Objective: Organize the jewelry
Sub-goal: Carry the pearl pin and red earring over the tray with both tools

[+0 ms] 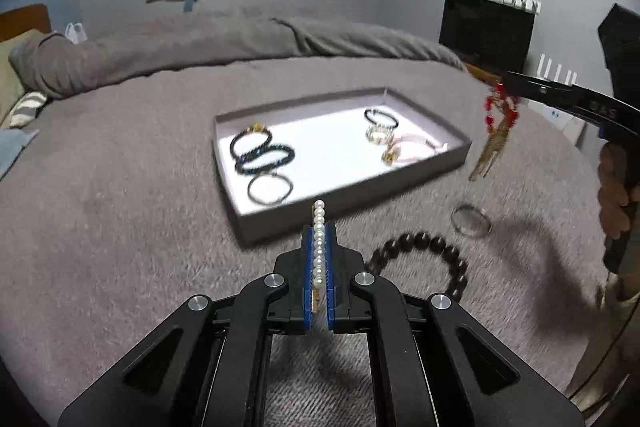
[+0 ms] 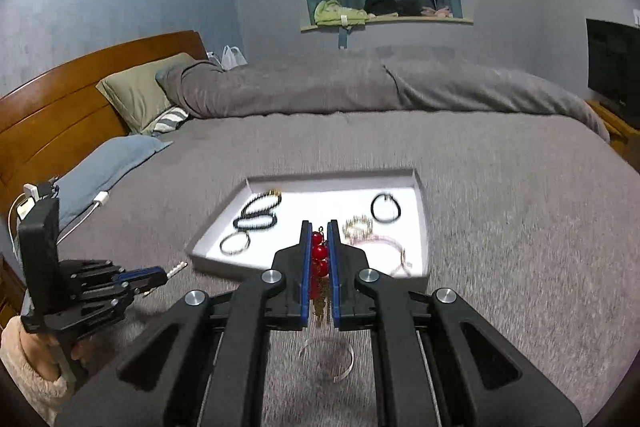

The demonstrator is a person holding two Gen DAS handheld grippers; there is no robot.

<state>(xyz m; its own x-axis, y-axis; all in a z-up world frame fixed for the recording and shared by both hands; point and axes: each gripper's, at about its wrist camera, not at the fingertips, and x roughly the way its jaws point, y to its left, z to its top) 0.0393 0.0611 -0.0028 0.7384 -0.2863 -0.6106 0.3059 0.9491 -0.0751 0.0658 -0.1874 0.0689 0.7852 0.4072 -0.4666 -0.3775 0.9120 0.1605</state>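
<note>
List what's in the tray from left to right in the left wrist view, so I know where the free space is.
Left cluster of three dark bracelets → bare white floor of the tray → black bracelet above a pale beaded one → pink bracelet.

You see a fuzzy matt grey blanket [image 1: 120,227], glossy pearl strand [image 1: 319,243], shiny red beads [image 2: 319,255], matt card tray [image 1: 348,195], polished wooden headboard [image 2: 60,115].
</note>
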